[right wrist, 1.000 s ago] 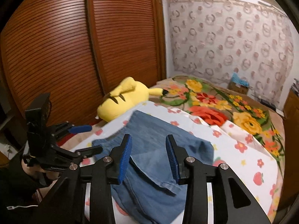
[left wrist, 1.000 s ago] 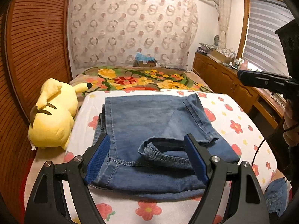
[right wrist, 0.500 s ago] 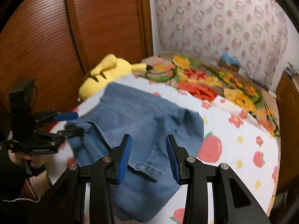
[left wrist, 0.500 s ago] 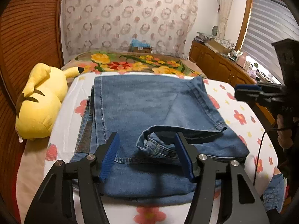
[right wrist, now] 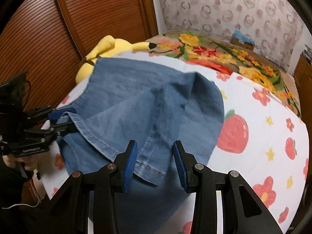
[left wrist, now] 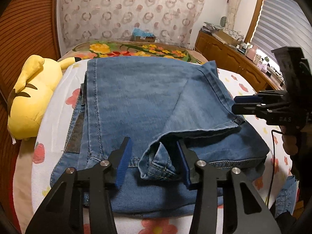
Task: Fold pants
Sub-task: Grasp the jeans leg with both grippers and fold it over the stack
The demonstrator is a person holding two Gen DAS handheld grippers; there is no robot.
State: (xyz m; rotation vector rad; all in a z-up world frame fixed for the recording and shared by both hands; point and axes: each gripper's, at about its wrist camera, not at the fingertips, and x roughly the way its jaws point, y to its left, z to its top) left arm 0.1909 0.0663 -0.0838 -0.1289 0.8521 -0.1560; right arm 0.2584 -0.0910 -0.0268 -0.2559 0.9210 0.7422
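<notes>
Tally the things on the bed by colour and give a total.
Blue: 1, the jeans
Yellow: 1, the plush toy
Multicoloured: 1, the flowered blanket at the far end
Total: 3

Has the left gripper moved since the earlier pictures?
Yes. The left gripper has come down and forward onto the jeans; the yellow plush toy, lying still, now sits higher in its view. Its jaws are closing.

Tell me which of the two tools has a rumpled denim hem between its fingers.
The left tool: its closing fingers straddle the bunched hem of the jeans. The right tool straddles a flat hem corner.
</notes>
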